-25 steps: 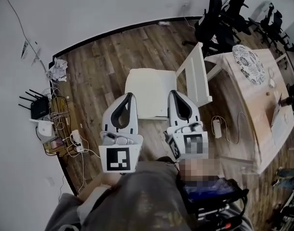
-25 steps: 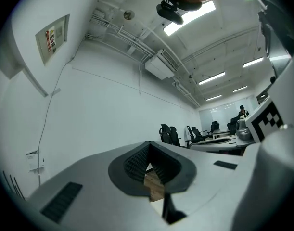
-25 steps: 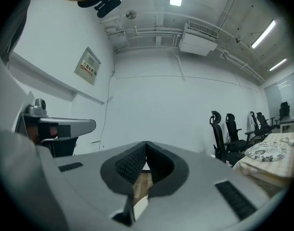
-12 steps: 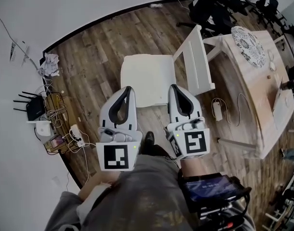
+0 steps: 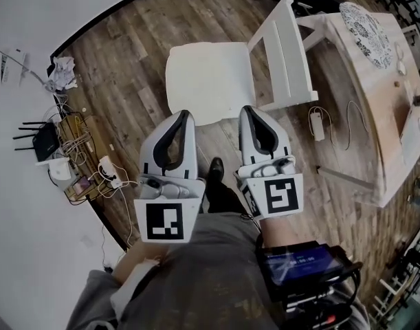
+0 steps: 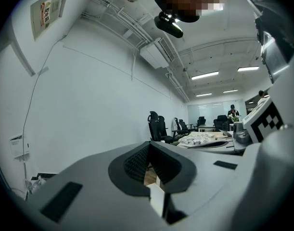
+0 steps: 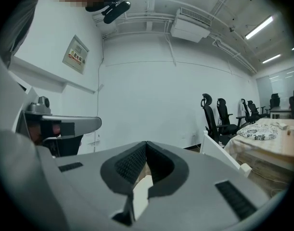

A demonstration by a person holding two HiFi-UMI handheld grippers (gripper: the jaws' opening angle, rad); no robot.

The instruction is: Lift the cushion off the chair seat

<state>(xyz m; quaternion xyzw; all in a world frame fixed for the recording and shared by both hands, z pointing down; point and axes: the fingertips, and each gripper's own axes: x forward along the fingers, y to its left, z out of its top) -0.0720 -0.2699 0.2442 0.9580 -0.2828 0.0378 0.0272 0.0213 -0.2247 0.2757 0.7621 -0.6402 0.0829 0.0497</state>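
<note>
The cream square fabric cushion (image 5: 208, 81) lies flat on the seat of the white wooden chair (image 5: 286, 47). By its near edge, the left hand-held gripper (image 5: 185, 115) and the right hand-held gripper (image 5: 245, 111) are both pinched closed, holding nothing.

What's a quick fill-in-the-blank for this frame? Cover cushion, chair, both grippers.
1. The white square cushion lies on the seat of the white wooden ____.
2. The left gripper and the right gripper both have their jaws ____.
3. In the head view, the white backrest stands to the ____ of the cushion.
Missing words: chair; shut; right.
</note>
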